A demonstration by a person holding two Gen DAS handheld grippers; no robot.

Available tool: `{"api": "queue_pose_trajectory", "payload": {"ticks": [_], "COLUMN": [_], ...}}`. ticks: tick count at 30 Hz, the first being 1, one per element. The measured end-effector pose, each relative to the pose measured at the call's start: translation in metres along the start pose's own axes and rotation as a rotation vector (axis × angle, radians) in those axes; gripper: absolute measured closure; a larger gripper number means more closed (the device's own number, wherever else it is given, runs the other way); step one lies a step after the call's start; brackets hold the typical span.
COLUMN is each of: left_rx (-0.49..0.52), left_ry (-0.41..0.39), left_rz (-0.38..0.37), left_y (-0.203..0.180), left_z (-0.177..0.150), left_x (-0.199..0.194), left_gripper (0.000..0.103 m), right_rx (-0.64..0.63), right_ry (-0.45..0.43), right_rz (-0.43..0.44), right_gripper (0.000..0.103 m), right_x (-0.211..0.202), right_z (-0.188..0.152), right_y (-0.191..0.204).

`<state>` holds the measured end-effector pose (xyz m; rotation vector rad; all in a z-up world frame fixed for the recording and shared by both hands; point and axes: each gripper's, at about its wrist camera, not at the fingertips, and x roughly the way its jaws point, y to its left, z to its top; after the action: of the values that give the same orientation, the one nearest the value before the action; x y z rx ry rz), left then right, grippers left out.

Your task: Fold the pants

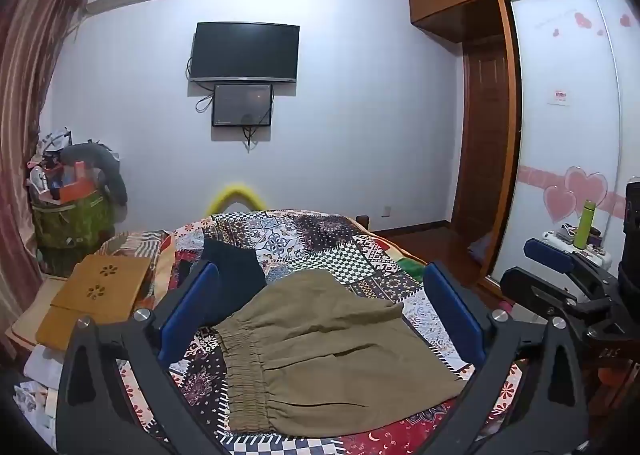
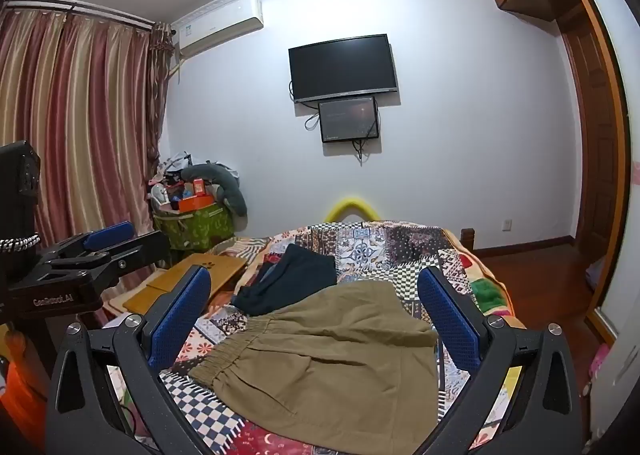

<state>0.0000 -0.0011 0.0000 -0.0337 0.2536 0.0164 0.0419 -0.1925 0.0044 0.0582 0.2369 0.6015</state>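
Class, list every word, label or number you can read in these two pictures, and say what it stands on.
"GenRobot.AI", roughly, on the left gripper body.
Air conditioner label: too blurred.
Red sign and pink lettering on the wardrobe door: too small.

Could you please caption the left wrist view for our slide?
Open left tool above folded olive pants on a patchwork quilt.

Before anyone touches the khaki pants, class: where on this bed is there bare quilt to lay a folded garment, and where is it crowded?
Bare patchwork quilt lies beyond the khaki pants, toward the bed's far end, right of the dark garment. A narrower strip runs along the pants' right side. It is crowded at the left: the dark garment touches the pants, with wooden boards beside the bed.
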Motion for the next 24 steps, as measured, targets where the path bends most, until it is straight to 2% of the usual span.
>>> {"api": "queue_pose_trajectory", "payload": {"ticks": [6,7,24], "left_rx": [0.022,0.004,0.015], "left_ry": [-0.01,-0.006,-0.007], "left_rz": [0.028,-0.012,-0.006], "left_y": [-0.0069,-0.0042,-0.0023], "left_z": [0.0013,-0.0003,0.0025], "left_x": [0.0012,-0.0011,-0.0029], "left_gripper": [0.0,0.0,0.0], "right_rx": [0.004,0.004,0.007], "right_ry": [0.01,0.01,0.018], "right_rz": [-0.001,-0.001,-0.005], "right_gripper": [0.0,0.0,0.0], "right_x": [0.0009,0.0007,0.0039], "right_z": [-0.0001,0.0001,-0.0029], "right_y": [-0.0008,-0.0007,-0.0013]}}
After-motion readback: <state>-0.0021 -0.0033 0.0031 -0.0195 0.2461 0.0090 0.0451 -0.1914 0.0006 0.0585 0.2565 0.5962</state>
